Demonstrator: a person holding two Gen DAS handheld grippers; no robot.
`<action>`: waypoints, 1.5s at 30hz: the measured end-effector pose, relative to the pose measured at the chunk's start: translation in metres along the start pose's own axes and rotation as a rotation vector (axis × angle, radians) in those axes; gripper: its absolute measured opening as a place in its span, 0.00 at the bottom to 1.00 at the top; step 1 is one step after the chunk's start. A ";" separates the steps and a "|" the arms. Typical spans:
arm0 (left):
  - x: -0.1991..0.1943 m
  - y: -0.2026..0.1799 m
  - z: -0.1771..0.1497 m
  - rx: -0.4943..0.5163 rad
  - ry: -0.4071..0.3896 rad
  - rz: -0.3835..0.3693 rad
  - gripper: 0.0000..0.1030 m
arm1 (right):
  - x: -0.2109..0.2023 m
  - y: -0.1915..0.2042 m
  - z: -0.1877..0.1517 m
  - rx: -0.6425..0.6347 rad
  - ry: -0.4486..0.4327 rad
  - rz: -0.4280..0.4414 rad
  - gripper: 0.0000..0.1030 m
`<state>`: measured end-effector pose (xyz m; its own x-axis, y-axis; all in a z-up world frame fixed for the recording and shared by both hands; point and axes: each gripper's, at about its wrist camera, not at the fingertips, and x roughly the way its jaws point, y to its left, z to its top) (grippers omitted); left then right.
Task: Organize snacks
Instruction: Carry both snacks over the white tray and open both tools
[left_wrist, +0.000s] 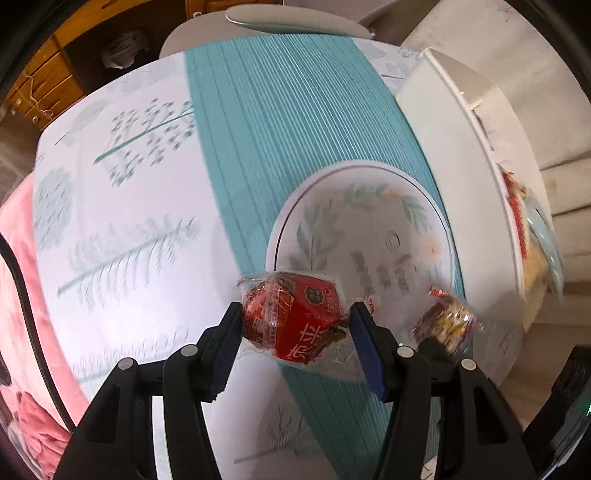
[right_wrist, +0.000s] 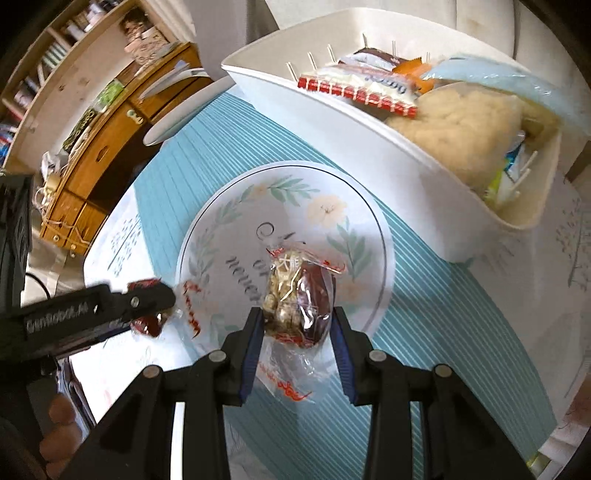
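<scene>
My left gripper (left_wrist: 295, 325) is shut on a red wrapped snack (left_wrist: 291, 317) and holds it over the near rim of a floral plate (left_wrist: 369, 221). My right gripper (right_wrist: 297, 325) is shut on a clear-wrapped date-and-nut snack (right_wrist: 299, 299) above the same plate (right_wrist: 229, 229). That snack also shows at the right in the left wrist view (left_wrist: 445, 323). The left gripper with its red snack (right_wrist: 147, 325) shows at the left in the right wrist view. A white bin (right_wrist: 369, 122) holding several snack packets stands beyond the plate.
The plate sits on a teal ribbed runner (left_wrist: 251, 122) over a white leaf-print tablecloth (left_wrist: 122, 184). The white bin (left_wrist: 454, 140) stands at the right table edge. A wooden cabinet (right_wrist: 96, 155) stands behind the table. A pink cloth (left_wrist: 22, 295) lies left.
</scene>
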<state>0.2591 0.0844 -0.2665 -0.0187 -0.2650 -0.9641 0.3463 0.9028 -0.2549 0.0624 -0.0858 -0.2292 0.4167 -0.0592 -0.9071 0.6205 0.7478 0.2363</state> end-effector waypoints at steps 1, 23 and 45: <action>-0.005 0.002 -0.009 -0.004 -0.005 -0.010 0.55 | -0.007 -0.002 -0.002 -0.008 -0.002 0.004 0.36; -0.069 -0.061 -0.105 -0.079 -0.200 -0.179 0.55 | -0.103 -0.052 0.004 -0.227 -0.199 0.127 0.36; -0.065 -0.195 -0.067 -0.236 -0.398 -0.205 0.56 | -0.130 -0.146 0.109 -0.439 -0.252 0.194 0.35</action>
<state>0.1294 -0.0518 -0.1588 0.3111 -0.5124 -0.8004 0.1507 0.8582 -0.4908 -0.0101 -0.2596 -0.1074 0.6759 -0.0090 -0.7369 0.2033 0.9634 0.1746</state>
